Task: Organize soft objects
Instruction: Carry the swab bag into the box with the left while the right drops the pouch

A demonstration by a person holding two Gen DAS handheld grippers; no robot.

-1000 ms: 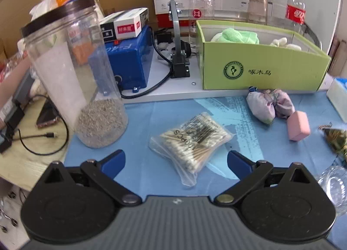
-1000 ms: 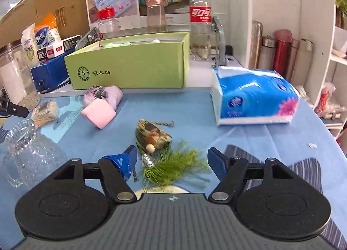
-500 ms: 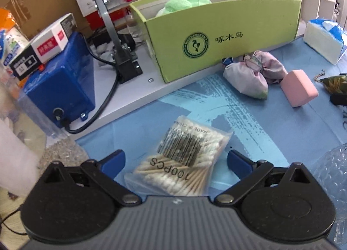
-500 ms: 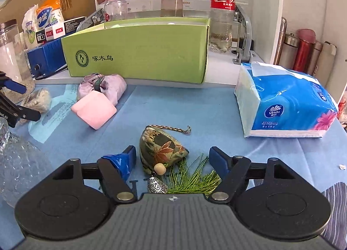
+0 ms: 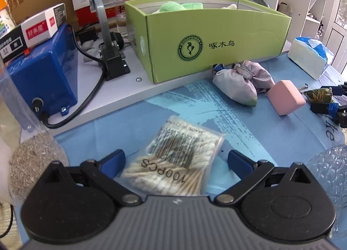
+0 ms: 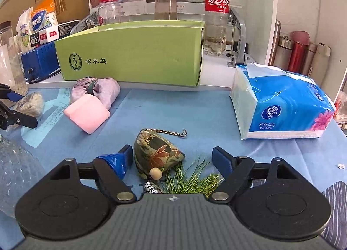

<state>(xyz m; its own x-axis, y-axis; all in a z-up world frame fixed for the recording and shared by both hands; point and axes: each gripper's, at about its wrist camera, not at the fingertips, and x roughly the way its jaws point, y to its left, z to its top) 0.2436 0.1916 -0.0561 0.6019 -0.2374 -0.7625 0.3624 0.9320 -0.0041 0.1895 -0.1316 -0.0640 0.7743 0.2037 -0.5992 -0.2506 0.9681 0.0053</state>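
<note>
A clear bag of cotton swabs [image 5: 180,159] lies on the blue cloth between the wide-apart fingers of my left gripper [image 5: 175,161], which is open and not pressing it. My right gripper [image 6: 173,159] straddles an embroidered sachet [image 6: 157,152] with a green tassel [image 6: 190,180]; its jaws are opening, and the right pad stands off the sachet. A pink sponge block [image 6: 86,113] and a lilac cloth pouch [image 6: 95,91] lie in front of the green cardboard box [image 6: 134,55], which holds a green cloth [image 5: 173,7].
A blue tissue pack [image 6: 282,102] sits at the right. A glass jar of grains [image 5: 26,159] stands at the left, beside a blue device [image 5: 41,70] with a black cable. A clear glass cup [image 6: 15,167] stands near left. Bottles [image 6: 216,11] line the back.
My left gripper swung away from the grain jar and came down over the swab bag. My right gripper advanced so the sachet lies between its fingers, and its fingers spread wider.
</note>
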